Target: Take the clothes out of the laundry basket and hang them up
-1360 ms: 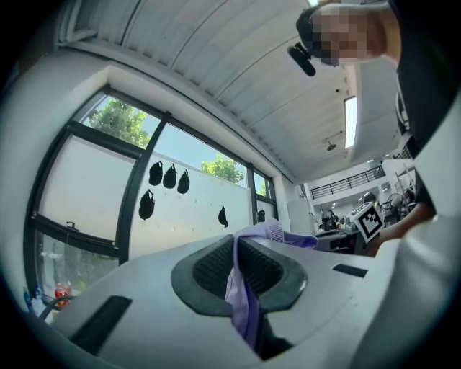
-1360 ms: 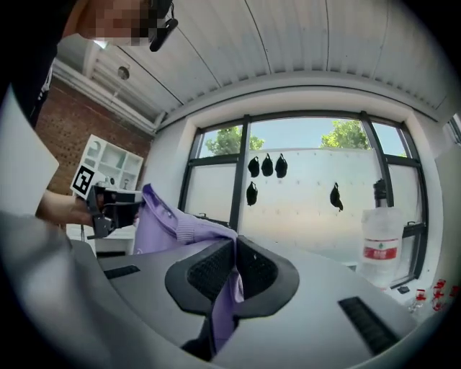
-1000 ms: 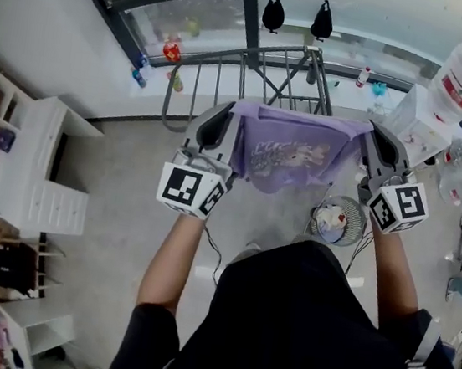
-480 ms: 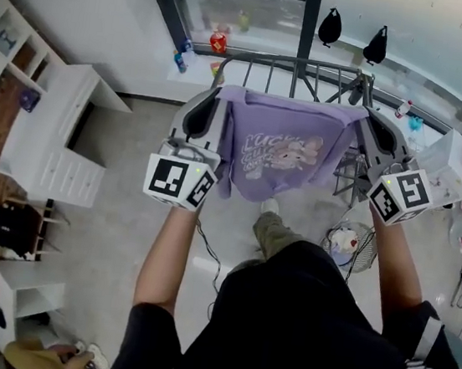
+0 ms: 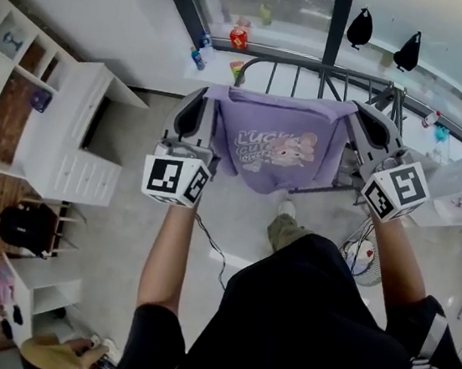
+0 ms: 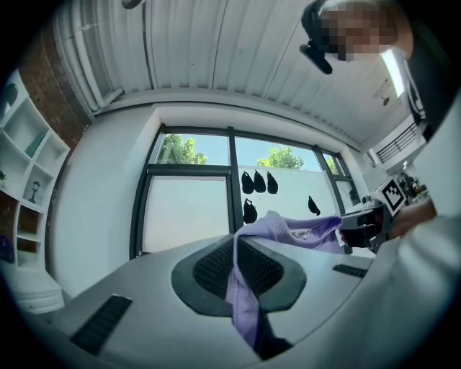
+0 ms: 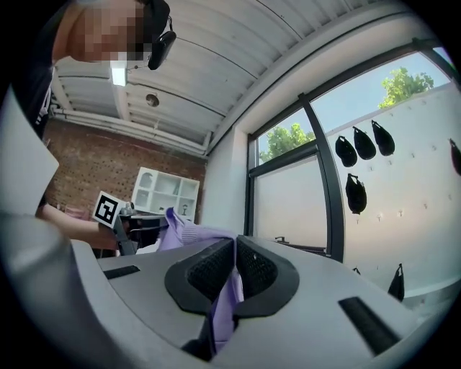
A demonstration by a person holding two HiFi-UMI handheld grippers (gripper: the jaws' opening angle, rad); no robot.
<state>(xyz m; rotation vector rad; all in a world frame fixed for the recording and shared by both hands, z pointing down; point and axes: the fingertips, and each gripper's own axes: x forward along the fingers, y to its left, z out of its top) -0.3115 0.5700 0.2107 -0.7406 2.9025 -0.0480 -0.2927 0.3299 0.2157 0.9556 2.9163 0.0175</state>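
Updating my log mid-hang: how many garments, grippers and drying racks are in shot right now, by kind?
Purple top: 1
Grippers: 2 (left gripper, right gripper, jaws shut on the top)
Drying rack: 1
Total: 4

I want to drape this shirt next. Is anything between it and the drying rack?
Nothing visible stands in the way. The shirt hangs stretched between the left gripper and the right gripper, both shut on its top edge. The rack lies just beyond the shirt, and nothing shows between them.
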